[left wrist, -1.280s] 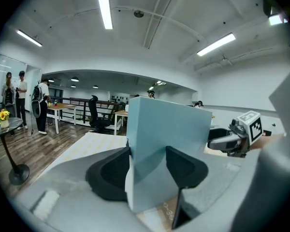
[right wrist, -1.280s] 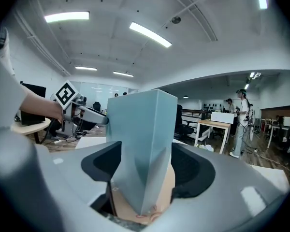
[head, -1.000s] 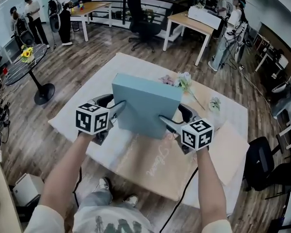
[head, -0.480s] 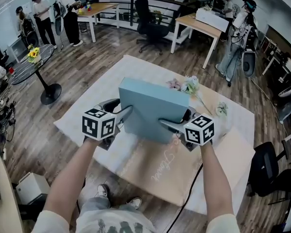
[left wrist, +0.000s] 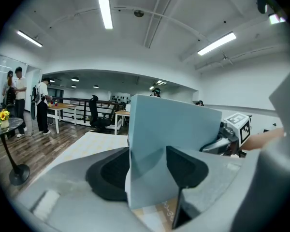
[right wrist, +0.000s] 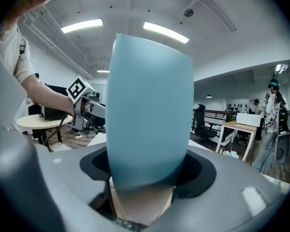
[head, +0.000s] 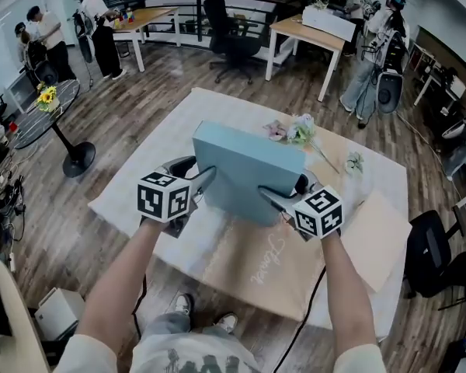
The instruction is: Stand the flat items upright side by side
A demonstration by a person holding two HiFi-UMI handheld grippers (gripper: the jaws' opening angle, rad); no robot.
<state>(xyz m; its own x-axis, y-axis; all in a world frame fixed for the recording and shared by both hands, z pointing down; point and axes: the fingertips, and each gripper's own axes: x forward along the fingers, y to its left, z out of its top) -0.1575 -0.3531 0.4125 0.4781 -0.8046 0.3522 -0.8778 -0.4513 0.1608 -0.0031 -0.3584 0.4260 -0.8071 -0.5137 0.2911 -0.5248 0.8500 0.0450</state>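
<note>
A flat light-blue box [head: 245, 169] stands on edge above the mat, held between my two grippers. My left gripper [head: 202, 179] is clamped on its left edge; in the left gripper view the box [left wrist: 174, 124] sits between the two black pads of that gripper [left wrist: 145, 170]. My right gripper [head: 283, 196] grips the right edge. Its jaws have just been closing, with the box [right wrist: 150, 110] between them, and the pads of that gripper [right wrist: 147, 170] now press on both faces. A flat beige item with script lettering [head: 272, 263] lies on the mat below the box.
A white mat [head: 140, 185] covers the wooden floor. Another beige flat piece [head: 377, 235] lies at its right. Flower sprigs [head: 299, 130] lie behind the box, and another sprig [head: 353, 162] lies at the right. A round table [head: 39, 115], desks, chairs and people stand further off.
The box stays upright between both grippers in about the same place. The right gripper has shifted slightly on the box's right edge. The left gripper has not moved.
</note>
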